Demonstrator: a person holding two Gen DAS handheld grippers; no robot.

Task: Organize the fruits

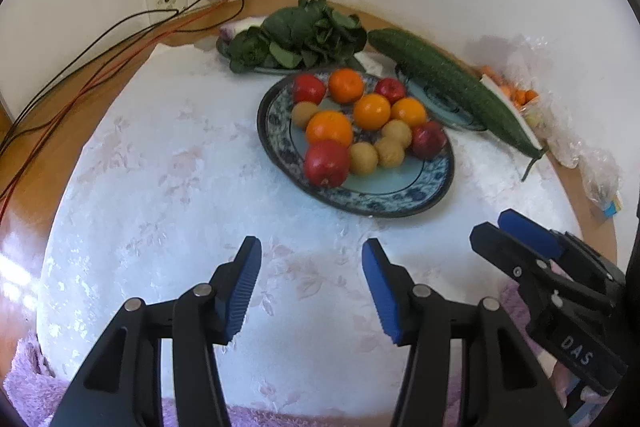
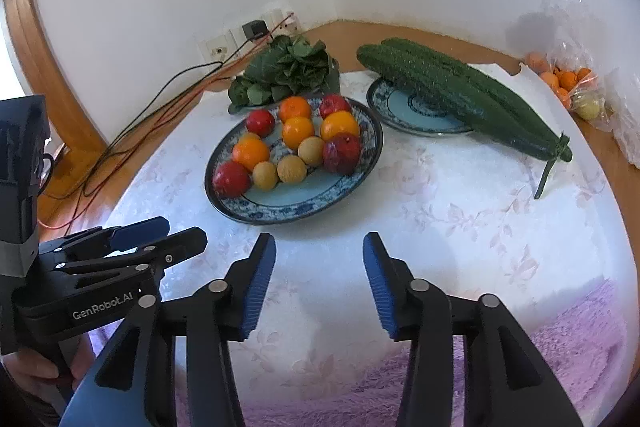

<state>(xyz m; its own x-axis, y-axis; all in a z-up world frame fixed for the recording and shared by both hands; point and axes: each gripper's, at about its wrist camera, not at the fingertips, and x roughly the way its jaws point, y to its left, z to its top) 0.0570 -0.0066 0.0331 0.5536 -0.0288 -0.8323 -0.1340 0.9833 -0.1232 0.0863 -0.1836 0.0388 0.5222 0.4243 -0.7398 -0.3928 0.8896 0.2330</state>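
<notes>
We see the fruits piled on the patterned plate (image 1: 400,201), ahead of both hand-held grippers and apart from them: oranges (image 1: 330,127), red apples (image 1: 326,163) and small tan round fruits (image 1: 363,158), touching one another. The left hand-held gripper (image 1: 311,291) is parted, nothing between its blue pads (image 1: 243,291), over bare white cloth (image 1: 160,187) on the surface. The right hand-held gripper (image 2: 319,283) is likewise open and empty, just beside the left. Beyond the plate we see leafy greens (image 1: 296,35); further right of it, cucumbers (image 2: 460,95) lie across a second plate (image 2: 408,115). A plastic bag of small oranges (image 2: 568,83) sits far right. Cables (image 1: 100,55) run along the wall on the left.
</notes>
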